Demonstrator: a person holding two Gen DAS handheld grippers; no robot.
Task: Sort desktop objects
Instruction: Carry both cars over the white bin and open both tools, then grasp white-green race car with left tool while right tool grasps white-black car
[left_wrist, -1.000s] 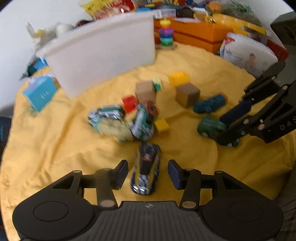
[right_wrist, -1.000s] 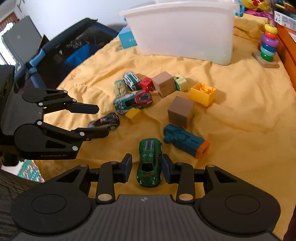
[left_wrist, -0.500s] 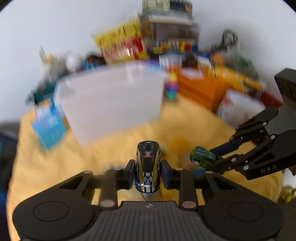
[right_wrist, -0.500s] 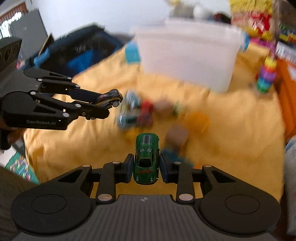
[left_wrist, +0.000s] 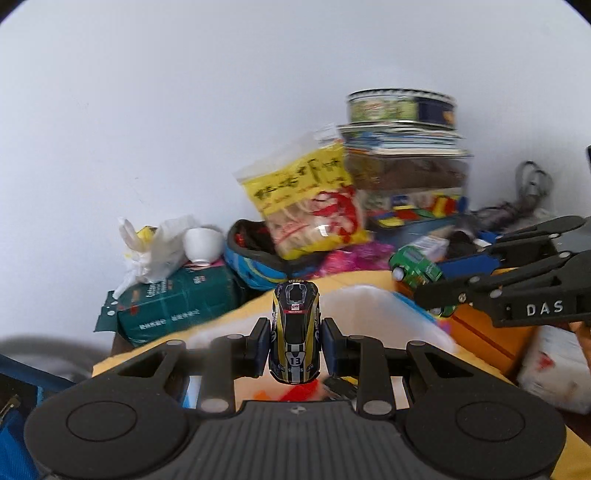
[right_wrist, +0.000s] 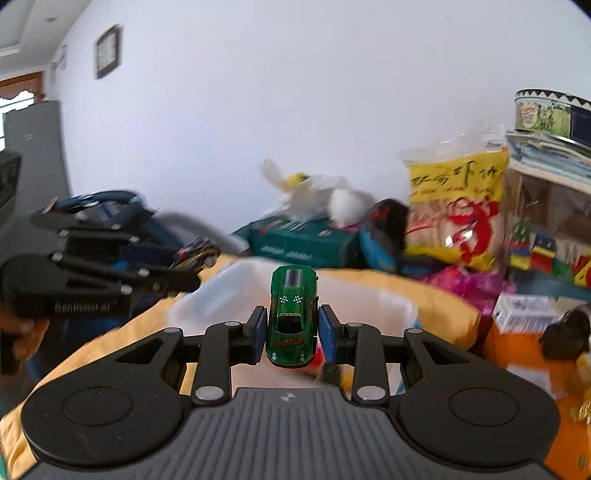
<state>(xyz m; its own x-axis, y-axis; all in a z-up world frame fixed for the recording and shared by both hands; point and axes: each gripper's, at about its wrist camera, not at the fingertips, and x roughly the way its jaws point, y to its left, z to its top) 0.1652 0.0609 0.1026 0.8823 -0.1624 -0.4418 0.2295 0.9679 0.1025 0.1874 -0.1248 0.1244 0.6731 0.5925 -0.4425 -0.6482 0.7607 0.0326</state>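
ahead of both my grippers and below their fingertips i see the yellow cloth-covered tabletop (right_wrist: 436, 295), and on it the blurred white translucent plastic bin (right_wrist: 229, 291), its rim just past the fingers in both wrist views. beyond the bin, against the pale wall, sits a heap of clutter: a dark green cardboard box (left_wrist: 177, 302) off to the left of my left gripper, a crumpled white plastic bag (left_wrist: 155, 247) on top of it, and a clear bag with a yellow printed label and red markings (left_wrist: 314, 199) straight ahead and higher. to its right a round printed tin (left_wrist: 400, 105) tops a stack of books

my left gripper (left_wrist: 295, 341) is pinching a black and yellow toy race car with the number 13 (left_wrist: 295, 332), held by its flanks, nose pointing away from me, lifted clear of the cloth and in front of the bin. my right gripper (right_wrist: 292, 334) is clamped the same way on a green toy car lettered power (right_wrist: 292, 317), also in the air, with the bin just beyond it

each gripper shows in the other's view: the right one comes in from the right of my left camera with the green car at its tips, the left one from the left of my right camera, blurred, carrying the dark car. a bit of a person's hand (right_wrist: 20, 338) shows under it
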